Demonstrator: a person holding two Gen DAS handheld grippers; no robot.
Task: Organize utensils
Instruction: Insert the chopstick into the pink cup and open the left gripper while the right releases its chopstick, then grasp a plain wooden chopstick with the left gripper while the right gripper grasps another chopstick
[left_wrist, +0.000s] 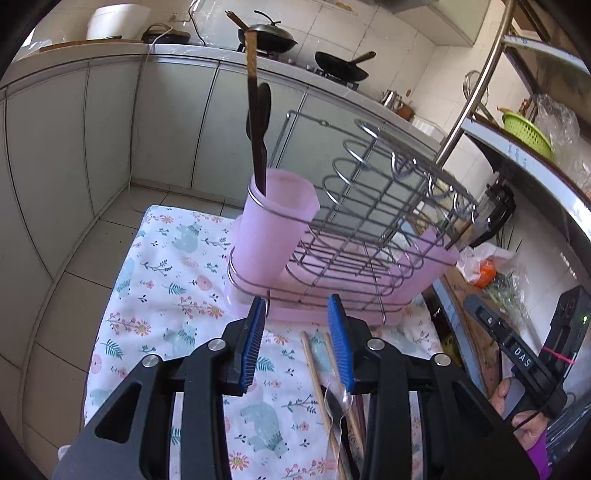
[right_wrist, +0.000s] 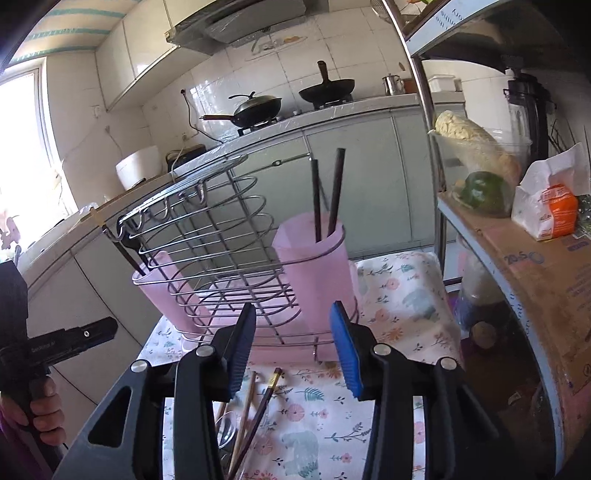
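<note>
A wire rack (left_wrist: 369, 206) is standing on the bench (left_wrist: 166, 280), with a cup (left_wrist: 273, 229) in each end. Chopsticks (left_wrist: 255, 122) are standing in one cup; more chopsticks (left_wrist: 317, 384) and a spoon (left_wrist: 338, 406) are lying before the rack.

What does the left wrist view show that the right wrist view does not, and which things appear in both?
Only the left wrist view shows the green basket on the shelf and a clear plastic spoon lying bowl-up on the cloth.

Only the right wrist view shows the window, the range hood and two dark chopsticks standing in the nearer pink cup.

Both show the wire rack, loose chopsticks on the flowered cloth, and an open, empty gripper: left, right.
</note>
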